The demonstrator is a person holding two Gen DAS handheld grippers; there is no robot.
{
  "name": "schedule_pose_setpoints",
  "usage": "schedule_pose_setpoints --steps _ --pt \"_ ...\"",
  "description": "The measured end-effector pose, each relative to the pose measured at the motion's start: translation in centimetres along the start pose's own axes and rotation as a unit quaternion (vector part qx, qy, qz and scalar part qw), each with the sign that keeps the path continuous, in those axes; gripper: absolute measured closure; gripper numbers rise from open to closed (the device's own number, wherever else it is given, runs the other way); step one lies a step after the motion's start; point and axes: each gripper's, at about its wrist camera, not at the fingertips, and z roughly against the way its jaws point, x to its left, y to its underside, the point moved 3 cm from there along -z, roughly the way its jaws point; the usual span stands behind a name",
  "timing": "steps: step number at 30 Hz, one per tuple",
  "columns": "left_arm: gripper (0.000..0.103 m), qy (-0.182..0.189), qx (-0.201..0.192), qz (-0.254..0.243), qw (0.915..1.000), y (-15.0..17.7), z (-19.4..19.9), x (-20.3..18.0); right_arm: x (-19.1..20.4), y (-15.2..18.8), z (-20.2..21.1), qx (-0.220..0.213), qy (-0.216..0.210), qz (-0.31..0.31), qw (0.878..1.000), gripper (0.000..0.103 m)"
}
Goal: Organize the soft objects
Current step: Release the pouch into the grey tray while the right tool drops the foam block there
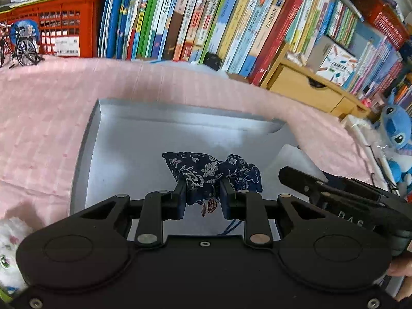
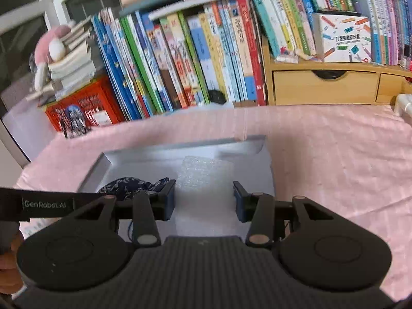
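While my left claw (image 1: 202,193) pinches the navy floral pouch (image 1: 206,172) over the grey tray (image 1: 123,139) on the pink-covered bench (image 1: 46,118), my right claw (image 2: 204,200) gapes empty above white foam (image 2: 203,172); its strap (image 2: 46,204) reads "GenRobot.AI".

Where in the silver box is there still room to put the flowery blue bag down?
The silver box is bare on its left half, from the left wall to the blue pouch held by the left gripper. The right side is crowded: a white foam piece lies there, with the right gripper over it.
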Motion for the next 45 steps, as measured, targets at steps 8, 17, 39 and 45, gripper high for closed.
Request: schedule_pose_setpoints --steps 8,17,39,45 --pt "0.078 -0.004 0.013 -0.003 0.9999 0.8 -1.4 0.1 0.5 0.5 -1.3 0.016 0.005 0.015 1.000 0.053" --pt "0.076 0.000 0.020 -0.008 0.9998 1.0 -1.6 0.1 0.7 0.6 -1.4 0.018 0.004 0.019 1.000 0.053" --pt "0.032 -0.004 -0.056 -0.060 0.9966 2.1 5.3 -0.8 0.8 0.2 3.6 -0.040 -0.002 0.023 0.999 0.030" --pt "0.025 0.017 -0.093 -0.082 0.9921 4.3 8.9 -1.5 1.6 1.3 7.7 -0.083 -0.004 0.050 0.995 0.024"
